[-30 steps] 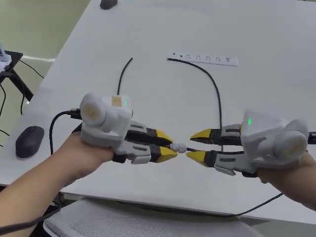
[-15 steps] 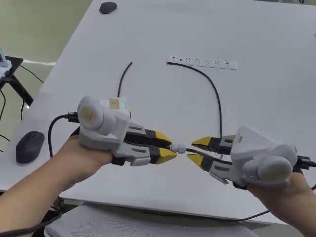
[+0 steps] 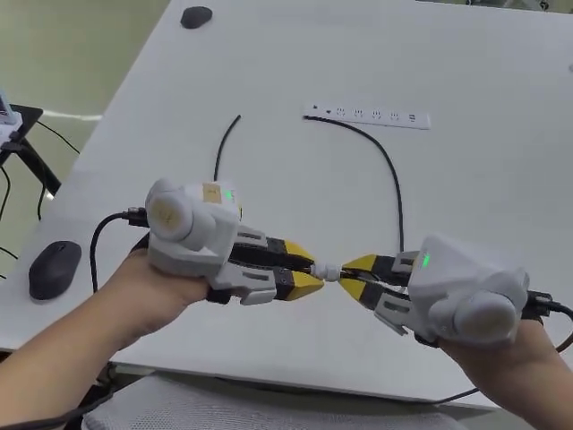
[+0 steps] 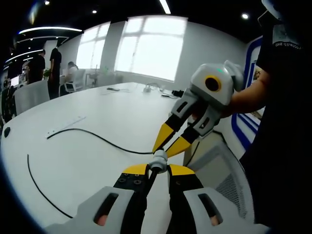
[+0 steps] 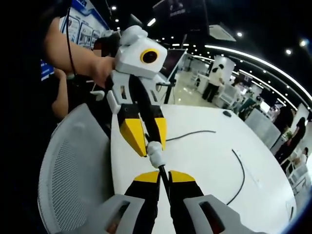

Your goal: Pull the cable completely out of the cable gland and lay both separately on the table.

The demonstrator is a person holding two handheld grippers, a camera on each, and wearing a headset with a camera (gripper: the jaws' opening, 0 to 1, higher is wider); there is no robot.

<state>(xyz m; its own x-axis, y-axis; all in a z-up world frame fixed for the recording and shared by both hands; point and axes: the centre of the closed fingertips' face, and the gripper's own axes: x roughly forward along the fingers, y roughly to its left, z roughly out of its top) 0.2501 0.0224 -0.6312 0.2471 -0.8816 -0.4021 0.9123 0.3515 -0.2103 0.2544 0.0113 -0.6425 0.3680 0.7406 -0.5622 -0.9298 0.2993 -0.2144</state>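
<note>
Right now we hold the left gripper [image 3: 315, 271] pressed together on the white cable gland [image 3: 328, 270], whose rounded body sits between its 2 yellow tips and pokes out to the right. Facing it tip to tip, the right gripper [image 3: 346, 274] is pinched on the black cable [image 5: 164, 181] just beside the gland. In the right gripper view the cable runs from the gland's end straight back between the 2 jaws. Both tools hang in the air above the near edge of the table [image 3: 295, 54], so gland and cable are off the surface. We judge the task barely begun: both grips are set, yet the cable is seated in the gland, with a short black stretch showing between the 2 pairs of tips. What is left is the pull apart until the cable comes free, then laying the 2 pieces down separately. Farther out, a long black lead [image 3: 387, 166] curves from the power strip [image 3: 367, 115] toward the right gripper, and we cannot tell whether it is the same cable. A thinner black wire [image 3: 224, 143] lies far left, and a mouse [image 3: 54, 269] sits near left.
</note>
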